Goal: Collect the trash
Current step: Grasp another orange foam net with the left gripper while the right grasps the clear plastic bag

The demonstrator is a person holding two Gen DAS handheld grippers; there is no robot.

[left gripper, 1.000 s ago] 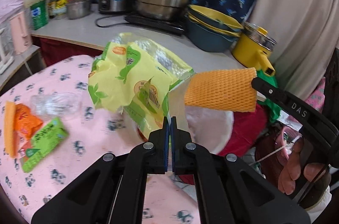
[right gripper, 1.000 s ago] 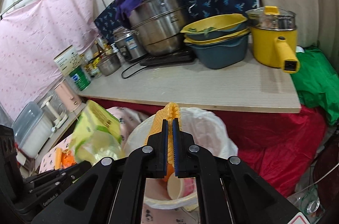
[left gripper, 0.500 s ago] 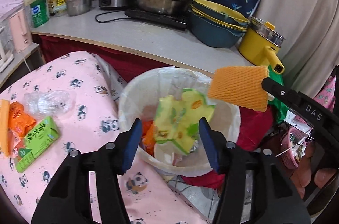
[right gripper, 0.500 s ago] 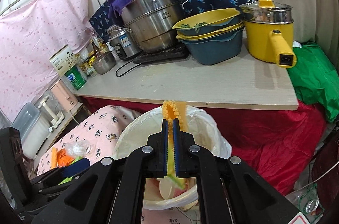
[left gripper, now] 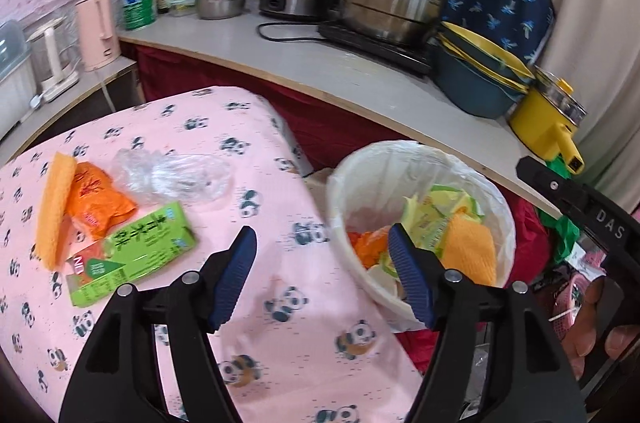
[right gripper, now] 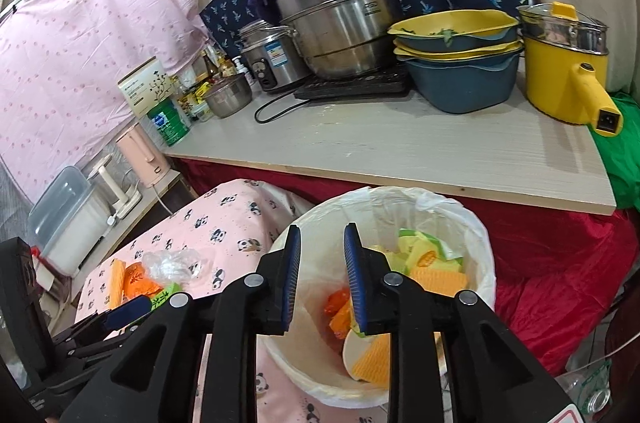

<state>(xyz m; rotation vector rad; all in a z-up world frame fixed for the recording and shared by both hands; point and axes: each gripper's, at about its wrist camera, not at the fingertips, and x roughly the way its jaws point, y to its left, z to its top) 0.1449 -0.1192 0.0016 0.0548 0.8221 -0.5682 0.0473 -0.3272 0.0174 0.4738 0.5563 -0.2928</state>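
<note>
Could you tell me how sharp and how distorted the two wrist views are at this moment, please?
Left wrist view: slight motion blur softens the panda tablecloth and green carton, and the counter edge bows from fisheye distortion. Right wrist view: sharper, with the steel pot crisp, even indoor light, no strong glare, and dark corners from the lens.
</note>
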